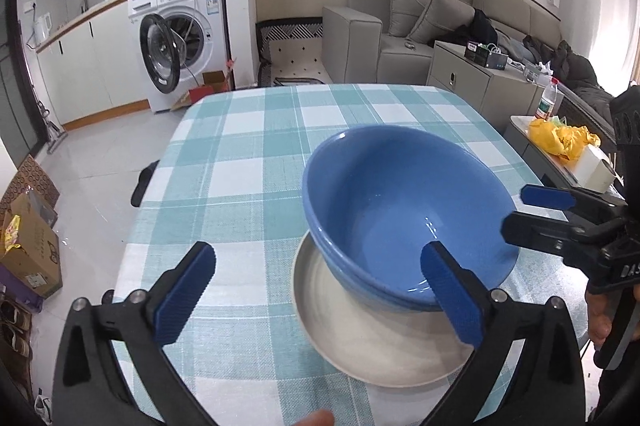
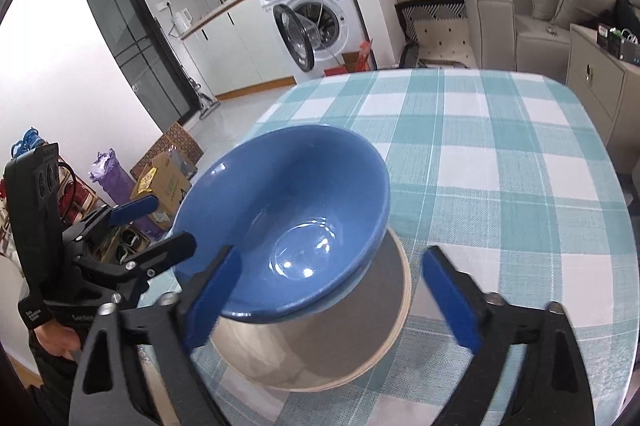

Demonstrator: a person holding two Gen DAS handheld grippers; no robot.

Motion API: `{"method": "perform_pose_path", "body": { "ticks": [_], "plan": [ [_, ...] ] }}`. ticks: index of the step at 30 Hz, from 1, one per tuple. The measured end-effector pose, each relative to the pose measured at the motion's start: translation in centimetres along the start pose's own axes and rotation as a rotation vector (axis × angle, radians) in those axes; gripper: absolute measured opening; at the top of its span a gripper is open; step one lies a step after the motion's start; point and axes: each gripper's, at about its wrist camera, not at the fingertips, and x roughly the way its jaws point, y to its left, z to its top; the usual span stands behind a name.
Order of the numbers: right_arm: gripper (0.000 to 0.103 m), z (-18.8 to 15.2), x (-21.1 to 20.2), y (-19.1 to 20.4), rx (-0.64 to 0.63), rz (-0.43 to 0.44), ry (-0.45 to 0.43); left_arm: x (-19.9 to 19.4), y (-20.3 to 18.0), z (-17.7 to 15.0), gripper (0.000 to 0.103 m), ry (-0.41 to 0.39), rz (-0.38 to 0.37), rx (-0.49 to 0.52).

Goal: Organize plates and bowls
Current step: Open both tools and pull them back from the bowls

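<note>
A: Where are the dishes sitting?

B: The blue bowl (image 1: 404, 214) is sitting on the pale plate (image 1: 360, 342), and it looks like a second blue bowl is nested under it, since a doubled rim is showing at its lower edge. The plate is lying on the checked tablecloth (image 1: 240, 161), toward the near side of the table.

A: And the tools?

B: Taking the bowl as the marker: the left gripper (image 1: 320, 290) is hanging on the bowl's left, both blue pads spread wide, nothing clamped. One pad is overlapping the bowl's near rim in the left wrist view; I cannot tell whether it is touching. The other pad is standing out over the cloth, apart from the bowl.

A: The other one?

B: The right gripper (image 2: 332, 294) is hovering on the bowl's right, jaws likewise released and holding nothing. From its own camera one pad is crossing in front of the bowl's near-left rim, the other standing clear beyond the plate's edge.

A: Anything behind the bowl?

B: A washing machine (image 1: 180, 37) with its door hanging open, and a grey sofa (image 1: 420, 21).
</note>
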Motion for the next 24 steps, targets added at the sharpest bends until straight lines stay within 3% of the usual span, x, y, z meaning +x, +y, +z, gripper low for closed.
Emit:
{"method": "perform_pose_path", "body": {
  "ticks": [8,15,24],
  "plan": [
    [0.102,-2.5,-3.4,1.0,-0.083,0.021,-0.118,-3.0,-0.5,-1.2,0.103,-0.119,0.031,0.029],
    [0.102,-5.0,-5.8,1.6,-0.128,0.019,-0.202,-4.4,-1.0,-3.0,0.103,-0.168,0.073,0.047],
    [0.102,-7.2,-6.5,1.9,-0.143,0.017,-0.243,-5.6,-1.2,-5.6,0.103,-0.208,0.093,0.042]
  ]
}}
